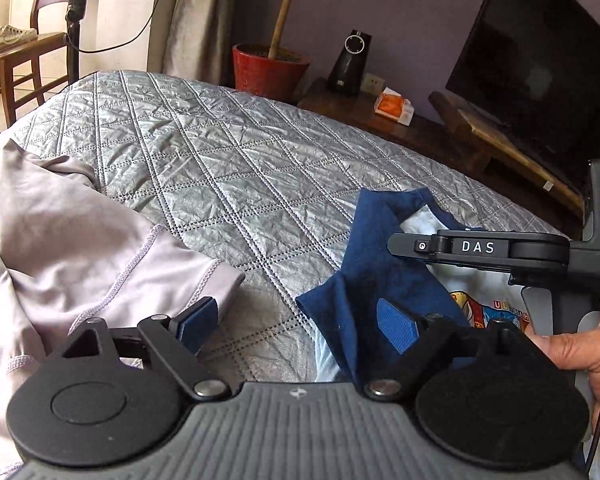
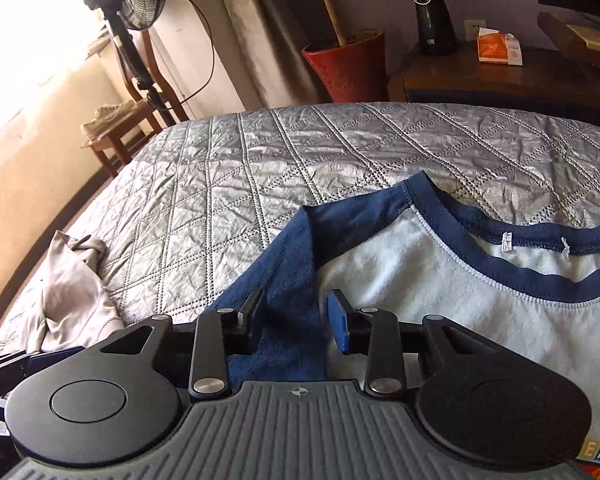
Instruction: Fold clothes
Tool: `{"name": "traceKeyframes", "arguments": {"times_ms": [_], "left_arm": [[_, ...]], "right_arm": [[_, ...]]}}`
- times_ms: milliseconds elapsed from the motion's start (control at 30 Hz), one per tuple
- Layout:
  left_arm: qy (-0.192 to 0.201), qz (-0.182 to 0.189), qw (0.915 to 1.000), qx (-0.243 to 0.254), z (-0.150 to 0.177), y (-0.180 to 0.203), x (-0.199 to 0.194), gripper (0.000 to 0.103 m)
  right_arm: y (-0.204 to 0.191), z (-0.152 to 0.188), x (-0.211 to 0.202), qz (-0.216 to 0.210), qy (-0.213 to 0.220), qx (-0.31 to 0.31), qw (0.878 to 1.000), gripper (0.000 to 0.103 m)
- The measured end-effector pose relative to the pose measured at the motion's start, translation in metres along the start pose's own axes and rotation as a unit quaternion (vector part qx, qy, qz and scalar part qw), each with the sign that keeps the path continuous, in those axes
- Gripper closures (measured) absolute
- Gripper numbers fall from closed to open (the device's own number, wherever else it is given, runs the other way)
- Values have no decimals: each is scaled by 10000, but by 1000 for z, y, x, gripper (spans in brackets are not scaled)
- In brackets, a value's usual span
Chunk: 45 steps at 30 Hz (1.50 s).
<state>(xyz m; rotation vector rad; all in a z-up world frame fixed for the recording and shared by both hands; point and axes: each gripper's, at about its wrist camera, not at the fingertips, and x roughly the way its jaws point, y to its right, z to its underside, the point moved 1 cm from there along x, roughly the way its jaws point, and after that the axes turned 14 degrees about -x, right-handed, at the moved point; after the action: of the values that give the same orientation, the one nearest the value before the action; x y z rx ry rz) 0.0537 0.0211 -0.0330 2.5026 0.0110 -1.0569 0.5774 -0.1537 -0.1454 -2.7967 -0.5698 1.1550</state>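
Step in hand, as judged: sleeve (image 2: 284, 256) to be taken and folded inward over the body. Right hand-held gripper (image 2: 296, 320) is held half-open astride the sleeve, nothing gripped; left hand-held gripper (image 1: 296, 326) is spread wide and empty above the bed (image 1: 228, 168). A single layer near the cuff is best pinched.

Shirt (image 2: 440, 280): white body, navy sleeves and collar, print partly seen; laid on bed. Lilac garment (image 1: 60, 232) crumpled beside it.

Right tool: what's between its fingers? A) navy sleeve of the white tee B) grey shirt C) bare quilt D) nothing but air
A: in the right wrist view the right tool is open, with the navy sleeve of the white tee lying between its fingers.
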Motion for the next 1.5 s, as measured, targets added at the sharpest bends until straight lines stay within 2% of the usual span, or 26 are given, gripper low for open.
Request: {"name": "traceKeyframes", "arguments": {"times_ms": [133,200,367,533,633,800,900,1067,1133,1167,1333,1500], "left_arm": [[31,-385,9961,792,17,27,5,20],[-114,-508,9953,821,19,29,12,25],[-278,-564,9977,250,11,19,20,31],[-250,-517,9983,-123,5,10,22,38],[-291,-322,9988,-220,3,9,21,46],[-499,165,9959,-729,-1,1,24,62],[-541,255,9935,-970,-3,-3,26,66],[-514,101,9923,-1120,-3,-5,30,91],[-497,60,9922,-1140,-3,-6,29,94],[-475,65,9919,-1177,-3,-6,29,96],[-446,154,9880,-1471,-3,-13,24,97],[-479,279,9852,-1623,-2,-17,22,98]], "right_arm": [[2,0,-2,-57,41,-13,10000,63],[1,-1,-1,-113,15,-71,9999,63],[-1,-5,3,-248,-56,-189,9995,63],[1,-6,4,-380,-21,-183,9991,63],[1,-6,5,-503,29,-167,9986,63],[1,-6,7,-528,29,-180,9984,64],[1,-7,9,-494,28,-156,9987,69],[-1,-8,11,-345,-27,-273,9990,81],[-2,-7,12,-269,-55,-308,9991,96],[-3,-7,12,-258,-65,-341,9991,100],[-5,-8,7,30,58,-391,9992,101],[7,-4,0,71,191,-92,9998,102]]}}
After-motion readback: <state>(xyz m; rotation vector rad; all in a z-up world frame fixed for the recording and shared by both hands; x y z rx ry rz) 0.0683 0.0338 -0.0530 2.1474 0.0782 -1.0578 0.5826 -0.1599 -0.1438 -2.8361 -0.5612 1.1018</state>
